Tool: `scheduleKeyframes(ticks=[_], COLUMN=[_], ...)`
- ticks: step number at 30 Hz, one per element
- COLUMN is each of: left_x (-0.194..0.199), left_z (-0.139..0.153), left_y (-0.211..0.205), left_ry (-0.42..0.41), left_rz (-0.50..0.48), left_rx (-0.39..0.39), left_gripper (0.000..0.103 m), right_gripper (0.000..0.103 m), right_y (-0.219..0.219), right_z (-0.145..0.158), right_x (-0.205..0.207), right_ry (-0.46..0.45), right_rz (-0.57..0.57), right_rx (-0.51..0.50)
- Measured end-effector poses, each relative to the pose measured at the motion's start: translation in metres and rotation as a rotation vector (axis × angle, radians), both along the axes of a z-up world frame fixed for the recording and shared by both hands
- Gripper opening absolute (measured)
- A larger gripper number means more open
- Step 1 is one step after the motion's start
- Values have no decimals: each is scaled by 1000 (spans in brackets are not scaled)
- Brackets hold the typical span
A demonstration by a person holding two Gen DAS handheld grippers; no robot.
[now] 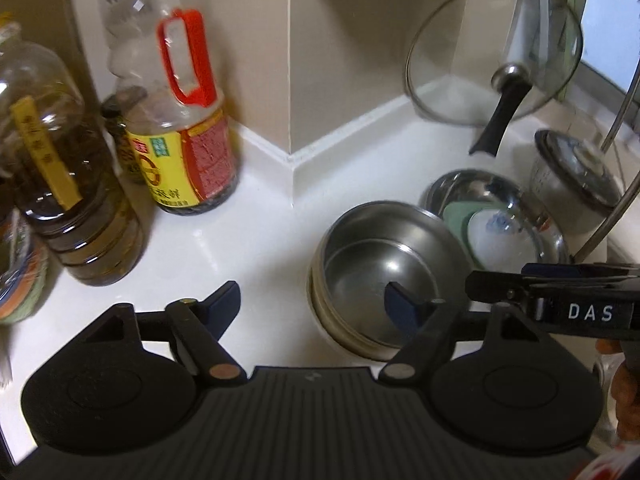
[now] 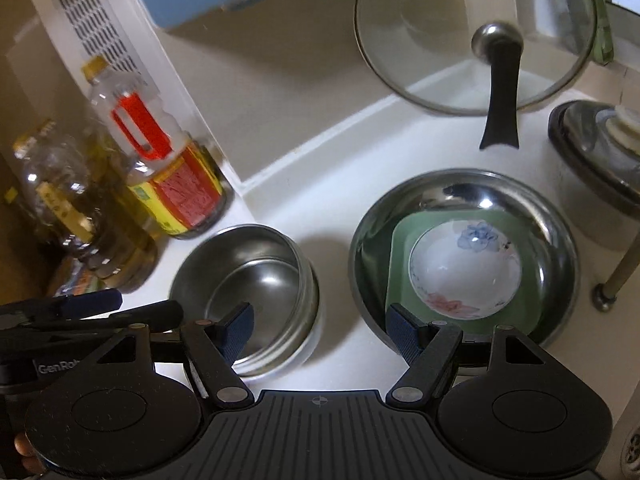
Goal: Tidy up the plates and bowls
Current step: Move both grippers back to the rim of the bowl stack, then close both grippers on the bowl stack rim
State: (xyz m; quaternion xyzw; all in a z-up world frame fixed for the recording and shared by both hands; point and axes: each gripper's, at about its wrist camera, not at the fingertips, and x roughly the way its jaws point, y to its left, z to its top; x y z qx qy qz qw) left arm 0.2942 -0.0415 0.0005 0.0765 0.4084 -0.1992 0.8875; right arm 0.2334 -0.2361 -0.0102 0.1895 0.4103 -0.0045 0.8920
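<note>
Bowls and plates sit in two groups on the white desk [image 2: 328, 208]: a stack of steel bowls [image 2: 256, 280] at lower centre of the right wrist view, and just beside it, to the right, a wide steel basin [image 2: 464, 200] holding a green square plate [image 2: 532, 280] with a flowered white bowl [image 2: 464, 272] nested in it. Judging by this, sorting is at the approach stage, nothing lifted; the next move calls for committing to one rim and closing on it cleanly. Right tongs [image 2: 320, 332] stand spread and empty, straddling the gap between stack and basin. Left tongs [image 1: 316, 304] are likewise spread, pinching nothing, one finger over the steel bowls. Oil bottles [image 1: 188, 120] stand at the upper left.
</note>
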Motion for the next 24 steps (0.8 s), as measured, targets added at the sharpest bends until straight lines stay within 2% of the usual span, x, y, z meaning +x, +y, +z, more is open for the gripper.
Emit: scheduleKeyframes(ticks=[1,2,3,6,9,11,13,16,19,24], left_x=[6,11,17,33,44,50,55,62,65,65], left_z=[-3,-6,-9,-16,-19,-20,-22,-27,-29,-28], left_y=[-1,-2,-3,-6,-8,-10,-12,-15,-17,-27], left_ry=[12,26,41,85,110,124,138,161,196,173], left_rz=[-17,-29,-39,-75,-107,-134,-154,-176,-221,-289], left_rx=[6,14,24,34,43,49,55,70,56,113], left_gripper=[73,72,72,63,60,52,48,34,24,24], right_gripper=[73,68,59,48,40,34,31,24,21,19], right_y=[3,4,5,7,11,12,13,15,20,25], right_z=[-2,-5,-7,-15,-22,-26,-31,-34,-33,-29], right_x=[6,10,15,26,37,45,52,60,66,74], right_ry=[12,22,39,83,125,153,184,221,245,294], right_rz=[-3,-4,-7,-14,-7,-14,-17,-21,-18,0], right_rx=[-1,3,8,29,18,20,30,36,-7,-60])
